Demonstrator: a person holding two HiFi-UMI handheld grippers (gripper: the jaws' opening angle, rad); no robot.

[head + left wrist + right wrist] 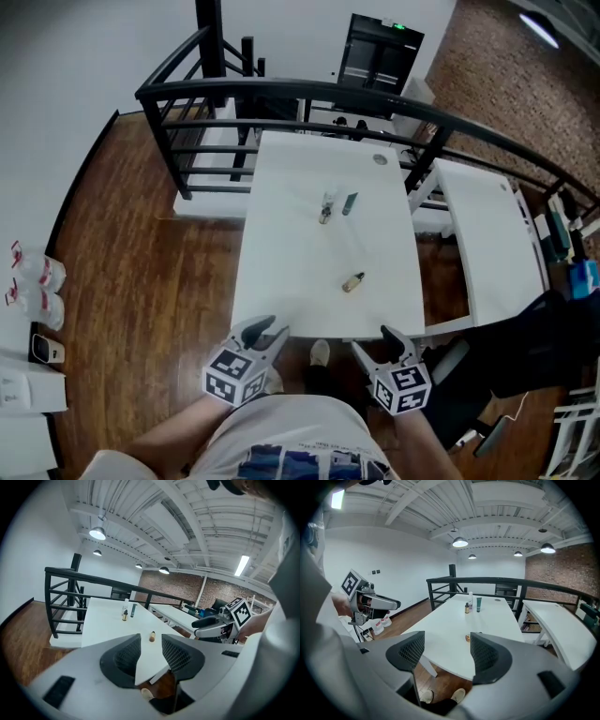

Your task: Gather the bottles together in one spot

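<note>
Both grippers are held just off the table's [291, 244] near edge, empty. The left gripper's [271, 329] jaws are narrowly apart and the right gripper's [373, 339] are wider. An amber bottle [353, 281] lies on its side mid-table. Farther back, a clear bottle [329, 198], dark bottle [324, 217] and green tube [350, 202] stand close together. Their contents are too small to tell.

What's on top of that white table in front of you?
On the white table: a clear bottle, a small amber bottle and a dark green tube grouped far back, one brown bottle lying nearer. The left gripper and right gripper cover bits of its near edge.
</note>
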